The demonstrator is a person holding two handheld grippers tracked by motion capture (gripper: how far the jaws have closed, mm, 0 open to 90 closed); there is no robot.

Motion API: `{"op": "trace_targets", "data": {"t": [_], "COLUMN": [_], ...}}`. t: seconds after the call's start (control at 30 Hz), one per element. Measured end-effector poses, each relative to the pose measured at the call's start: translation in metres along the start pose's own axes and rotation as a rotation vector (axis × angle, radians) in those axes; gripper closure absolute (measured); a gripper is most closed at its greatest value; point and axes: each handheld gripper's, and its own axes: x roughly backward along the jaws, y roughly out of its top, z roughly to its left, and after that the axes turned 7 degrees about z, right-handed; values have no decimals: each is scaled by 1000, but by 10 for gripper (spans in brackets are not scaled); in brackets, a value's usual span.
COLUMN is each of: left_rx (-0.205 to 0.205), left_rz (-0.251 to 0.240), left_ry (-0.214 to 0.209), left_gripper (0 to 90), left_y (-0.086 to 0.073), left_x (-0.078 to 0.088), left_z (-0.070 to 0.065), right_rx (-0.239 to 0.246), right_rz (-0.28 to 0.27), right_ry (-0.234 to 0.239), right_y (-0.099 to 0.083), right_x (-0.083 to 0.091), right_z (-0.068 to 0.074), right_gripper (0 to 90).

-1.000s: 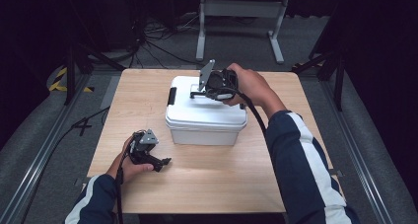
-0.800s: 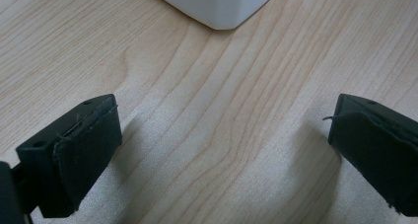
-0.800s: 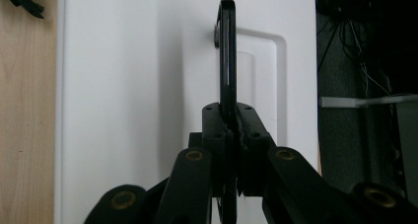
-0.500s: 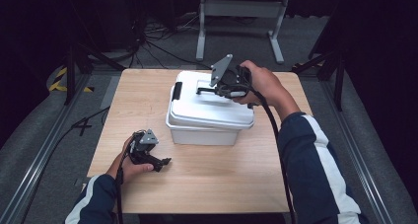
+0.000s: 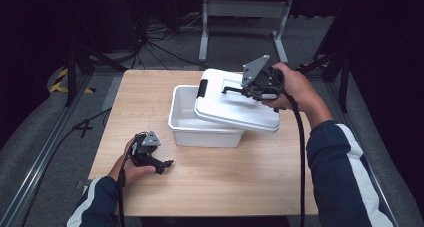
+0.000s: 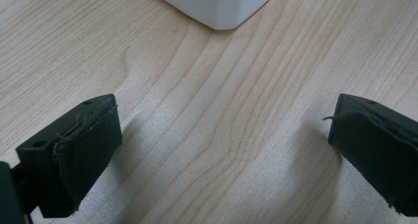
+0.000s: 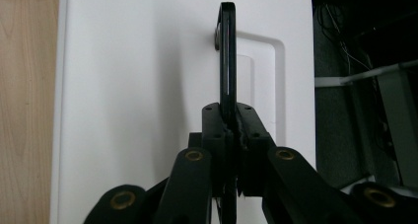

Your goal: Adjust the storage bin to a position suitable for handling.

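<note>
A white plastic box [image 5: 186, 124] stands in the middle of the wooden table [image 5: 225, 182]. Its white lid [image 5: 235, 107] is lifted off and held tilted over the box's right half. My right gripper [image 5: 231, 90] is shut on the lid's black handle [image 7: 226, 56], which stands upright between the jaws in the right gripper view. The lid [image 7: 148, 86] spreads out behind that handle. My left gripper [image 5: 166, 164] rests on the table at the front left, open, with bare wood between its pads [image 6: 88, 145]. A corner of the box [image 6: 217, 7] shows beyond the left gripper's jaws.
A black latch [image 5: 202, 88] sits on the lid's left end. Beyond the table's far edge stand a metal frame [image 5: 245, 17] and cables on the grey floor. Metal rails [image 5: 45, 147] run along the left side.
My right gripper has raised the lid off the box and carried it to the right, baring the box's inside. The left gripper has stayed put.
</note>
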Motion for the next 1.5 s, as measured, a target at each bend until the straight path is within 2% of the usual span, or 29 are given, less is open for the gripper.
{"op": "trace_targets", "data": {"t": [0.07, 0.2, 0.27, 0.43, 0.6, 0.73, 0.77, 0.8, 0.83, 1.0, 1.2, 1.3, 1.5], "left_rx": [-1, 3, 0, 0, 0, 7, 7, 2, 2, 4, 3, 1, 4], "left_rz": [-1, -3, -1, -1, -2, -2, -2, 1, 1, 0, 0, -2, 0], "left_ry": [0, 0, 0, 0, 0, -1, -1, -1, -1, 0, 0, 3, -1], "left_gripper": [2, 2, 2, 2, 2, 2, 2, 2, 2, 2, 2, 2, 2], "left_y": [0, 0, 0, 0, 0, 0, 0, 0, 0, 0, 0, 0, 0], "left_x": [0, 0, 0, 0, 0, 0, 0, 0, 0, 0, 0, 0, 0], "left_z": [0, 0, 0, 0, 0, -1, -1, 0, 0, 0, 0, 0, 0], "right_rx": [-9, -46, -54, -92, -121, -160, -160, -174, -174, -215, -244, -257, -264], "right_rz": [0, -22, -25, -10, 3, 4, 4, 8, 8, 14, 22, 35, 53], "right_ry": [-2, -11, -13, -28, -38, -52, -52, -59, -59, -73, -60, -54, -22], "right_y": [-4, -29, -34, -63, -79, -101, -101, -110, -110, -134, -150, -157, -160], "right_x": [2, 13, 15, 23, 28, 33, 33, 36, 36, 42, 35, 26, 9], "right_z": [0, -4, -4, -5, -3, -2, -2, -2, -2, -2, 1, 2, 4], "right_gripper": [848, 848, 848, 848, 848, 848, 848, 848, 848, 848, 848, 848, 848]}}
